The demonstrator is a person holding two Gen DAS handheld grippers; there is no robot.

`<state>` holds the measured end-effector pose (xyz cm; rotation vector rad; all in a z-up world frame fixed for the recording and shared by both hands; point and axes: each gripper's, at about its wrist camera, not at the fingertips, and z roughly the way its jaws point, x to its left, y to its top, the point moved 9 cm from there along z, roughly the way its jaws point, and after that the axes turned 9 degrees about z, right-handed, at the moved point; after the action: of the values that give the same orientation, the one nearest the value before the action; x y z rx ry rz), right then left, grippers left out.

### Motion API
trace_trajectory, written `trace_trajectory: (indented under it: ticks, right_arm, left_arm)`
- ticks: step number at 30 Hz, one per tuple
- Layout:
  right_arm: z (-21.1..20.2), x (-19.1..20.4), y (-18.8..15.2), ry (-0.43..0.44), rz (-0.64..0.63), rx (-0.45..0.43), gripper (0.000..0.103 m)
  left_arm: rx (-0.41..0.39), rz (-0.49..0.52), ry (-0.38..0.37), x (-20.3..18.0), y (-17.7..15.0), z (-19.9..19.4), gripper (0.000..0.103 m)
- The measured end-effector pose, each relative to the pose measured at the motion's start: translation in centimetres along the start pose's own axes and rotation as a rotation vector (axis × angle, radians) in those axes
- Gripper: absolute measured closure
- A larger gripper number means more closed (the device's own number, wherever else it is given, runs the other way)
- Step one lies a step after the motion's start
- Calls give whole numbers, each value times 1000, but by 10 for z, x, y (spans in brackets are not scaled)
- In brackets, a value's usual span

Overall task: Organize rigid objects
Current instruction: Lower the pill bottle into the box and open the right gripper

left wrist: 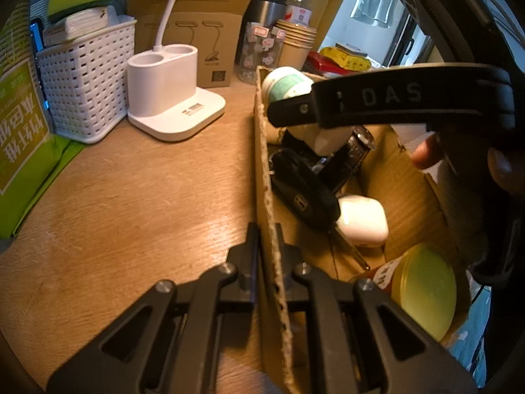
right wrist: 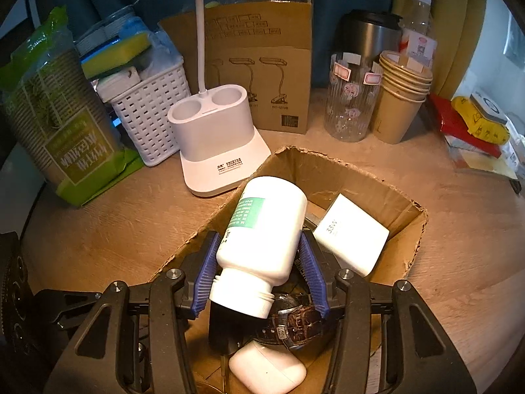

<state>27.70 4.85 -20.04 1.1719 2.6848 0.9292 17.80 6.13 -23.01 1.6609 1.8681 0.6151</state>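
A brown cardboard box (left wrist: pixel 262 164) stands on the wooden table. My left gripper (left wrist: pixel 266 233) is shut on its near wall, one finger on each side. In the box lie a black car key (left wrist: pixel 302 197), a white earbuds case (left wrist: pixel 361 220), a dark-strapped watch (right wrist: pixel 295 321), a white charger block (right wrist: pixel 351 236) and a yellow-lidded jar (left wrist: pixel 423 289). My right gripper (right wrist: pixel 259 236) is shut on a white pill bottle (right wrist: pixel 262 223) with a green label. It holds the bottle tilted over the box (right wrist: pixel 361 184), cap toward the camera. The right gripper's black finger (left wrist: pixel 393 98) crosses the left wrist view.
Behind the box stand a white lamp base (right wrist: pixel 216 138), a white basket (right wrist: pixel 151 115) with sponges, a cardboard lamp package (right wrist: pixel 262 65), a glass tumbler (right wrist: pixel 351 98) and stacked paper cups (right wrist: pixel 400 98). A green pack (right wrist: pixel 65 124) sits at the left, red and yellow packets (right wrist: pixel 472 124) at the right.
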Motion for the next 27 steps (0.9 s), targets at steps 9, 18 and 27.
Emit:
trace_trajectory:
  ticks: [9,18,27]
  right_arm:
    - [-7,-1,-3,-11,-3,-20,43]
    - [-40,-8,-4,-32,19,-122,43]
    - [-80,-28,-17,-66,107,-207,43]
  left_arm:
    - [1,-1,-1,-1,0,0,94]
    - [1,3,4,1,0,1,94]
    - [0,16,20,0,0,-1,94]
